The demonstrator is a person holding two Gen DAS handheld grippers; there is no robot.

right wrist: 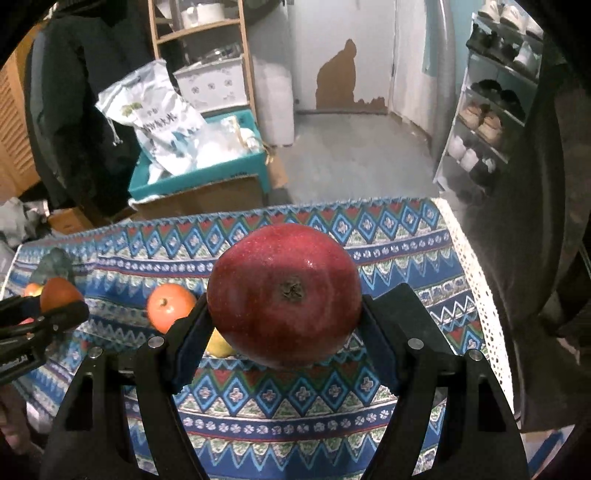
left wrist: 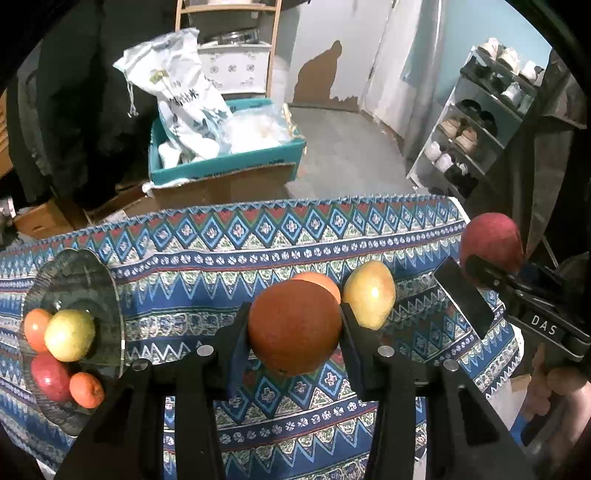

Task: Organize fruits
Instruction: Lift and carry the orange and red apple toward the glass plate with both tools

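Note:
My left gripper [left wrist: 294, 326] is shut on a dull orange-brown fruit [left wrist: 294, 325], held above the patterned tablecloth [left wrist: 221, 258]. Behind it lie an orange fruit [left wrist: 325, 282] and a yellow-green apple [left wrist: 369, 293]. A glass plate [left wrist: 94, 275] at the left holds a yellow apple [left wrist: 69, 334], a red apple [left wrist: 50, 376] and two orange fruits [left wrist: 86, 389]. My right gripper [right wrist: 284, 325] is shut on a big dark red apple [right wrist: 284, 295], also lifted off the cloth. It shows at the right edge of the left wrist view, where the red apple [left wrist: 493, 242] sits in its jaws.
The table's far edge drops to a grey floor [left wrist: 343, 147]. Beyond it stand a teal box [left wrist: 225, 162] with white bags, cardboard boxes, a wooden shelf [right wrist: 199, 33] and a shoe rack [left wrist: 480, 129] at the right. An orange fruit [right wrist: 170, 306] lies left of my right gripper.

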